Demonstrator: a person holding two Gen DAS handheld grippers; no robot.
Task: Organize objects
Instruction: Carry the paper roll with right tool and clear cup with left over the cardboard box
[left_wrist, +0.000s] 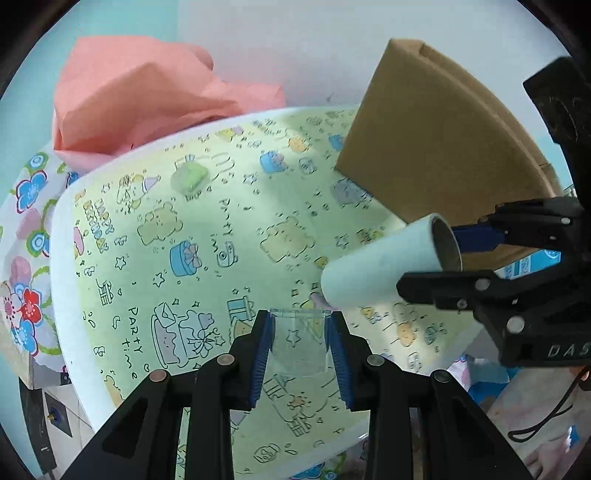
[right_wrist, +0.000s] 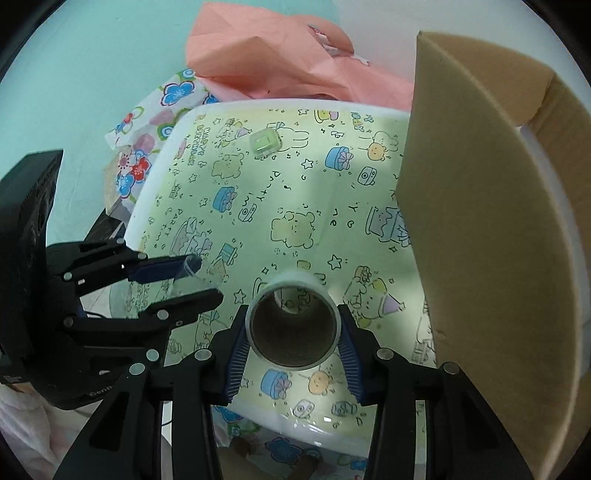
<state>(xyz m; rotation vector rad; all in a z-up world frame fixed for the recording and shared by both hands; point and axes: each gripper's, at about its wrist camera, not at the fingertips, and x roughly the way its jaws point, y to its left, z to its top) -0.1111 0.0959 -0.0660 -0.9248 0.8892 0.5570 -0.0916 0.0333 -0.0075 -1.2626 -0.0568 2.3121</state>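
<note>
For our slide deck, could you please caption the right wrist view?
Right tool grips a tape roll above party-print wrapping paper, beside a cardboard box.

Soft, even daylight; faint shadow bands cross the patterned sheet (left_wrist: 192, 236). Small glare on white table edge (right_wrist: 317, 424). Strong fisheye bending, black corners. Centre sharp, rim slightly soft

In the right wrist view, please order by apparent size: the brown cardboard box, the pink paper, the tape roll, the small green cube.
1. Brown cardboard box
2. Crumpled pink paper
3. Clear tape roll, enlarged by nearness
4. Small green cube
</note>
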